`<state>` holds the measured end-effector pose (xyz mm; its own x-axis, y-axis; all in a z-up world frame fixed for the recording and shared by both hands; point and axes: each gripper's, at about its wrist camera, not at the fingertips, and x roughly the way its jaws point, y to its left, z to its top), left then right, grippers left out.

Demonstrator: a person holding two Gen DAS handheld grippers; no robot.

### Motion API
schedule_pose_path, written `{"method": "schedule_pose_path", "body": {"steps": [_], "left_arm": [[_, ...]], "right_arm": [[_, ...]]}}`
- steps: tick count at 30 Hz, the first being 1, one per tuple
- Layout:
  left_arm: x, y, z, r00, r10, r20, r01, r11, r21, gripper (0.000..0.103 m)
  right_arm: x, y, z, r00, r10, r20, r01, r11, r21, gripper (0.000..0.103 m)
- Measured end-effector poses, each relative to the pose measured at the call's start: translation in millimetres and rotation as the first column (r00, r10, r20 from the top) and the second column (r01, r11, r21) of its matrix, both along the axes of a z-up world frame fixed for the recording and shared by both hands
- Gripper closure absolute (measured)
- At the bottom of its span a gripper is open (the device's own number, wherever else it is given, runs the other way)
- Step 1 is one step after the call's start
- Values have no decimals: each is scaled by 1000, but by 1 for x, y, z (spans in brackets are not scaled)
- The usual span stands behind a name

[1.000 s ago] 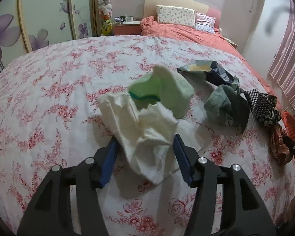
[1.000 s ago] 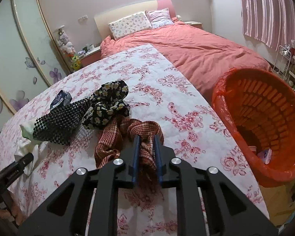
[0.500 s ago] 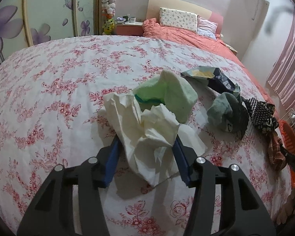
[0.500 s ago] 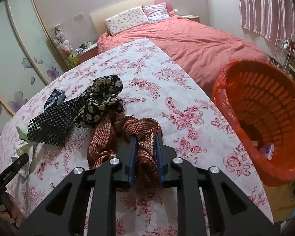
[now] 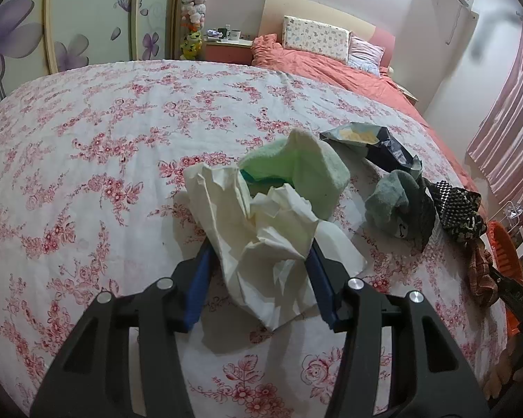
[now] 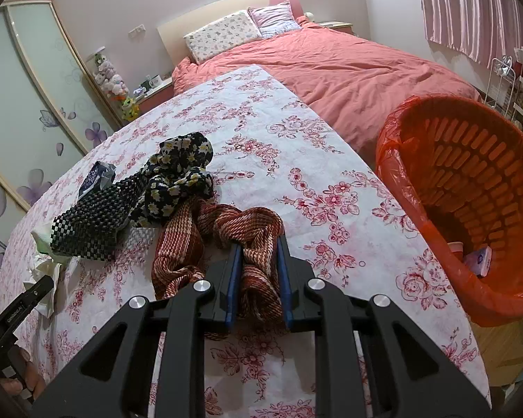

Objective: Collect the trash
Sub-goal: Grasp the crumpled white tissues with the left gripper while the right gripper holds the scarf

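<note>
The left gripper [image 5: 259,261] pinches a crumpled white tissue [image 5: 261,233], near the left end of the floral tablecloth [image 5: 87,174]. The right gripper [image 6: 258,275] is nearer the orange basket [image 6: 470,188], which stands off the table's right edge, but its jaws clamp a red woven cloth [image 6: 247,237], whose long axis runs left. So the tissue must travel rightward across the table. The basket holds a small purple-and-white packet [image 6: 479,259].

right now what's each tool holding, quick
Left tool: shut on the crumpled white paper tissue.
Right tool: shut on the twisted red-and-white woven cloth.
</note>
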<state>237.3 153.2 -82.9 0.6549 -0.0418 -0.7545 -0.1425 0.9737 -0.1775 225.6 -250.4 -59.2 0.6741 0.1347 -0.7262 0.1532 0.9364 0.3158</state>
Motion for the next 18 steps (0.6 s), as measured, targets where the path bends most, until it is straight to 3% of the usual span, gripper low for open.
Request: {"method": "schedule_pose_path", "body": {"steps": [12, 18], "left_arm": [[0, 0, 0, 1000, 0, 0, 0, 1000, 1, 51], [-1, -2, 1, 1000, -15, 0, 15, 1000, 15, 61]], "right_arm": [[0, 0, -1, 1000, -1, 0, 1, 1000, 4, 84], [-4, 3, 4, 1000, 15, 23, -14, 1000, -26, 87]]}}
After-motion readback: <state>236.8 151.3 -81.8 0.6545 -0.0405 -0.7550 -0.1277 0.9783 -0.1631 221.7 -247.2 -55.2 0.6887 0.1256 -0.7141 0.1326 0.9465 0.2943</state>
